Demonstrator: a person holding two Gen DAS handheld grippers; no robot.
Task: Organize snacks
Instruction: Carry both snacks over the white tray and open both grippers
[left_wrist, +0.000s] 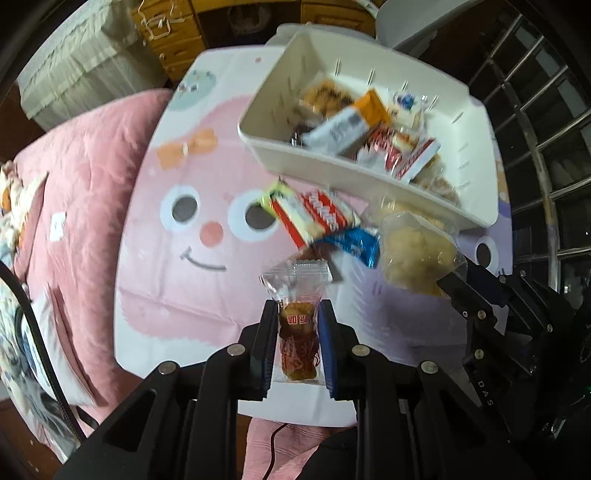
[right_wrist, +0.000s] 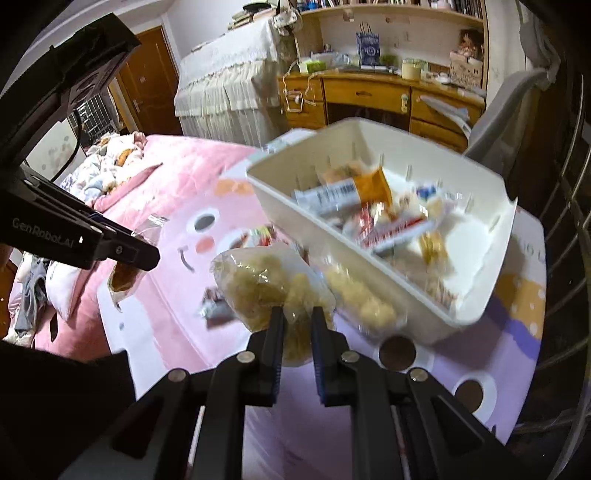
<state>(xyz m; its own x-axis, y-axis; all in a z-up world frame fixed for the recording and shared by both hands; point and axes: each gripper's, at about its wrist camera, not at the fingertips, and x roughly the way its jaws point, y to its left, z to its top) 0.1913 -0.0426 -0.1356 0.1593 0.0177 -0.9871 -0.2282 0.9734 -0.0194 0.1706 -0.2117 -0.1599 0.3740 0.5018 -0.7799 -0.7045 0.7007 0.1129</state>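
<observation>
Clear plastic wraps the brown snack (left_wrist: 297, 332) pinched between the black fingers of the left gripper (left_wrist: 298, 314), which points straight down over a low table (left_wrist: 155, 295) printed with a pink cartoon face. The packet's crimped top edge sticks out past the fingertips toward 12 o'clock in the left wrist view.

At 3 o'clock in that view, the right gripper (right_wrist: 297, 314) clamps a clear bag of pale yellow puffed snacks (right_wrist: 258, 291), its jaws pressed in on the bag's lower part; the bag bulges out beyond the fingertips and hangs above the tabletop.

A cream plastic bin (left_wrist: 369, 184) sits on the table at about 1 o'clock from the left gripper, already holding a jumble of wrapped snacks, among them an orange-and-white packet (left_wrist: 351, 118) and a red-and-white one (left_wrist: 402, 151). Just outside the bin's near wall, loose on the table, lie a red-and-white wafer pack (left_wrist: 314, 218) and a blue wrapper (left_wrist: 354, 243); motion blur softens their print.

Beyond the table, a pink quilt (left_wrist: 81, 155) covers a bed at 9 o'clock, and a wooden desk (right_wrist: 369, 96) with shelves stands at 12 o'clock in the right wrist view.
</observation>
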